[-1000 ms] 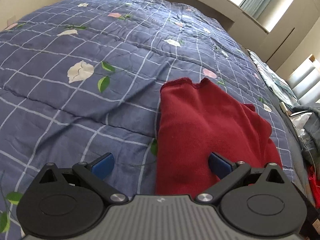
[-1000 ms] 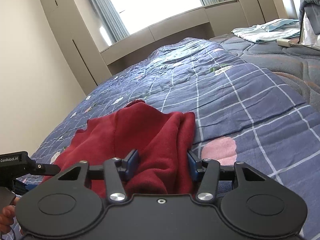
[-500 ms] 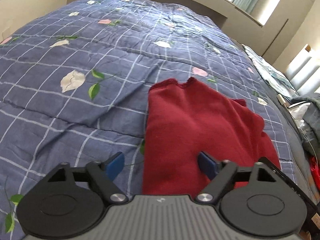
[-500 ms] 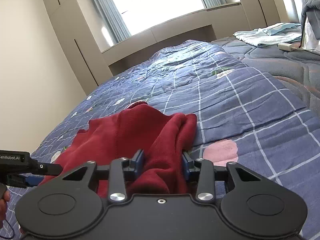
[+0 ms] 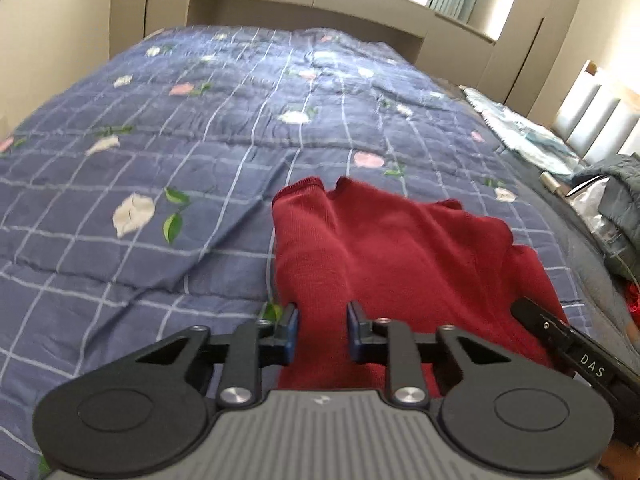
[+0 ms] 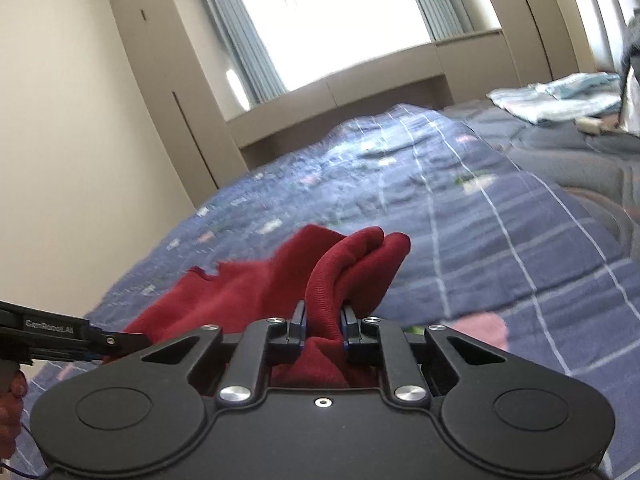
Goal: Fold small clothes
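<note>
2 handheld grippers worked on 1 red knitted garment (image 5: 392,248) that lay on a blue checked quilt (image 5: 200,128) printed with flowers and leaves, spread over a bed.

In the left wrist view, the left gripper (image 5: 320,330) sat at the near edge of the garment. Its 2 blue-tipped fingers (image 5: 289,330) were drawn close together with a strip of the red fabric between them, pinching the near left part of the cloth. The rest of the garment stretched away from the fingers across the quilt, ending in a notched far edge. The other gripper's black body showed at the lower right, against the garment's right side.

In the right wrist view, the right gripper (image 6: 323,326) was pressed together on a thick bunched fold of the same garment (image 6: 352,268). The fold rose above the fingers in rounded humps, lifted off the quilt (image 6: 480,240), while the remaining cloth trailed down to the left toward the left gripper.

A light blue folded cloth (image 6: 560,94) lay well apart, at the far right of the bed.
</note>
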`<act>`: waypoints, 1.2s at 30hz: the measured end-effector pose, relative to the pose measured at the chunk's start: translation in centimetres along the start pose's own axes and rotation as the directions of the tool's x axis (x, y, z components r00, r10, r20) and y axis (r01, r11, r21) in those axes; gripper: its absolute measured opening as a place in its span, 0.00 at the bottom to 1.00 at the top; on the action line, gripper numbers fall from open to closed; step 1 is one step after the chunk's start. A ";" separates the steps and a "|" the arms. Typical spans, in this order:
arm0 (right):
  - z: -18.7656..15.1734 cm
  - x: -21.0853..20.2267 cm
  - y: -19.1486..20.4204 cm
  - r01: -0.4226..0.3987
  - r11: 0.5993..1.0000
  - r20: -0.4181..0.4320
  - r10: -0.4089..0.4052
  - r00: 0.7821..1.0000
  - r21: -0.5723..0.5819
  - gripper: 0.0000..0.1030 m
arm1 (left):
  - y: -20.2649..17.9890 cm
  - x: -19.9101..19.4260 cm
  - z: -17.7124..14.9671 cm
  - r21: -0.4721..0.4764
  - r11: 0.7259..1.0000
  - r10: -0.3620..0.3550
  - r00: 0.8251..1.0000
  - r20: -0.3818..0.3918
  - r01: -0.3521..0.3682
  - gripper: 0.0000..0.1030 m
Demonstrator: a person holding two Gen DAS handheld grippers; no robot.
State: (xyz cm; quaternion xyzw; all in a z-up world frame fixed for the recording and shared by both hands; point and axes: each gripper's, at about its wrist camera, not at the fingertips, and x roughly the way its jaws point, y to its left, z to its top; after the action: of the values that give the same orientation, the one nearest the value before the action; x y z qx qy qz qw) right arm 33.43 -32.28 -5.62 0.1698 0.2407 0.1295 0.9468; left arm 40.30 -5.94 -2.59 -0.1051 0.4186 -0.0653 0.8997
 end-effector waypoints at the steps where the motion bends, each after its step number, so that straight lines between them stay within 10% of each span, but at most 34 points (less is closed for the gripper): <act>1: 0.3 -0.1 0.7 -0.009 1.000 0.008 0.009 1.000 -0.009 0.15 | 0.0 -0.5 0.2 0.001 1.000 -0.009 1.000 0.008 0.009 0.23; 14: -0.5 4.6 11.9 -0.145 0.986 -0.076 0.139 0.987 -0.081 0.15 | 7.8 -6.6 2.5 -0.007 0.996 0.089 0.989 0.114 -0.089 0.23; 24: -2.3 5.8 13.3 -0.072 0.994 -0.124 0.061 0.990 -0.081 0.20 | 14.3 -4.9 0.3 -0.108 0.990 0.094 0.994 0.051 -0.088 0.25; 29: -2.0 4.2 13.4 -0.027 0.994 -0.094 0.017 0.995 -0.106 0.48 | 14.6 -5.2 -0.1 -0.123 0.987 0.113 0.993 0.045 -0.107 0.38; 36: -1.2 -2.3 15.3 0.007 0.988 0.015 -0.005 1.000 -0.154 0.90 | 13.8 -9.4 -0.8 -0.139 0.984 0.125 0.985 0.118 -0.108 0.82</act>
State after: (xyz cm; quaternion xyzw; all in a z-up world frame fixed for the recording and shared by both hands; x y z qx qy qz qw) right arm 28.38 -18.84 0.18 0.0962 0.2237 0.1439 0.9592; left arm 34.04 9.24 0.50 -0.1438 0.3698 0.0224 0.9177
